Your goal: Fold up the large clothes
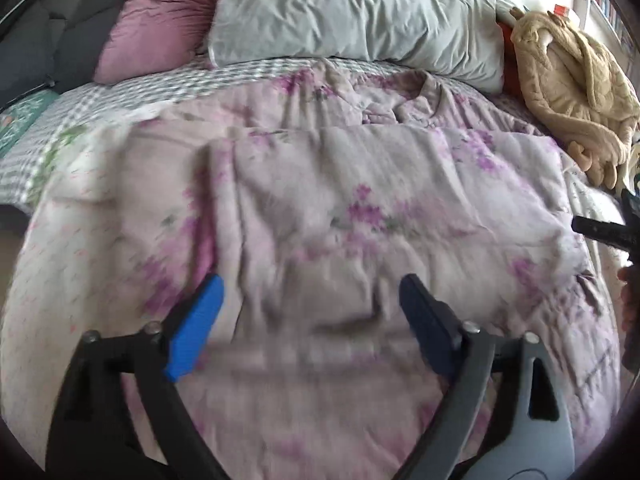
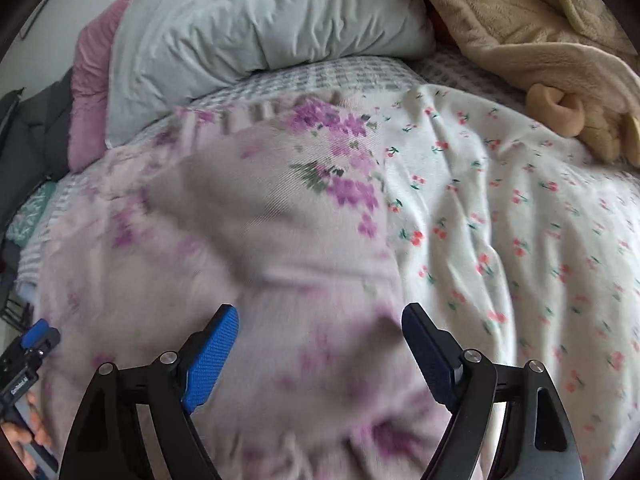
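A large pale pink garment with purple flowers (image 1: 340,208) lies spread on the bed, its collar (image 1: 420,100) toward the pillows and part of it folded over itself. It also fills the right wrist view (image 2: 248,240). My left gripper (image 1: 310,292) is open and empty, hovering over the garment's near part. My right gripper (image 2: 320,320) is open and empty above the garment's right side. The left gripper also shows at the right wrist view's left edge (image 2: 32,340), and the right gripper at the left wrist view's right edge (image 1: 608,228).
A white bedcover with small red cherries (image 2: 520,220) lies under the garment. A grey-white pillow (image 1: 352,12) and a pink pillow (image 1: 160,16) sit at the head. A beige fleece blanket (image 1: 572,92) is heaped at the right. A checked sheet (image 1: 120,92) shows behind.
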`<state>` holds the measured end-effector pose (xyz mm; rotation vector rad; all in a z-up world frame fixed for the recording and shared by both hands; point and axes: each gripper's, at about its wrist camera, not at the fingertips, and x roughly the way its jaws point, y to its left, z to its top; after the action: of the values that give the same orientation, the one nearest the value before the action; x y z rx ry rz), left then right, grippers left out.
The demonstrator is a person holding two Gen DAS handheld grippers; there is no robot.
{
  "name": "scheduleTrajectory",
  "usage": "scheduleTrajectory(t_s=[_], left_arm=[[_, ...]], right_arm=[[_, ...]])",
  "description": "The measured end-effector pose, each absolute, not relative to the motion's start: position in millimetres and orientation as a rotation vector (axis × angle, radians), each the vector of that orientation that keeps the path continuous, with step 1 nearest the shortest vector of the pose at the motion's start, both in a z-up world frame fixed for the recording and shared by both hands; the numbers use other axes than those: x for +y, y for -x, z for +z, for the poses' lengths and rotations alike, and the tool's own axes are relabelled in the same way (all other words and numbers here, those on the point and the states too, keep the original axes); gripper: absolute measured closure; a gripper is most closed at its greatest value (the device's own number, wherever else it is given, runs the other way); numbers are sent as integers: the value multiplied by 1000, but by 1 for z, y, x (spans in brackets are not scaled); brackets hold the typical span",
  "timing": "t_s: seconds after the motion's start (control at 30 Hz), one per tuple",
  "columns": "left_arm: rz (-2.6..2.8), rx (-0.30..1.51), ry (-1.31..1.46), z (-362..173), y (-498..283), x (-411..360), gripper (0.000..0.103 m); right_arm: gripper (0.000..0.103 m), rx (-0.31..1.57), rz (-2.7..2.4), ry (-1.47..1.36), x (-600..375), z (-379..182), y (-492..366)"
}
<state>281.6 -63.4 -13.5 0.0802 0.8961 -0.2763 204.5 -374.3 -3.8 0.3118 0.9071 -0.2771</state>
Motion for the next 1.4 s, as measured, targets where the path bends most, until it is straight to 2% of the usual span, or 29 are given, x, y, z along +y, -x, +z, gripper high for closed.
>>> scheduleTrajectory(t_s=[0.17,0.27,0.5,0.9,1.07,1.4], left_arm=[[-216,977,-111,9,-225,-53,11],[-213,1006,-103,21,-191,-45,4],[-189,1022,-114,31,-122,-22,2],[-184,1053,-214,-18,-58,3,2],[-172,1115,-196,-41,-52,25,2],[-131,1174,-175,-68,-52,63,2]], right_arm=[[16,925,-273,-327,-359,25,-147],[15,960,-271,-335,-348,34,-111],[14,992,-276,-360,-324,42,-40],[14,1046,-309,-343,-319,-8,13],[14,1099,-312,-283,-318,-24,26],[14,1158,-279,-382,-343,-46,46]])
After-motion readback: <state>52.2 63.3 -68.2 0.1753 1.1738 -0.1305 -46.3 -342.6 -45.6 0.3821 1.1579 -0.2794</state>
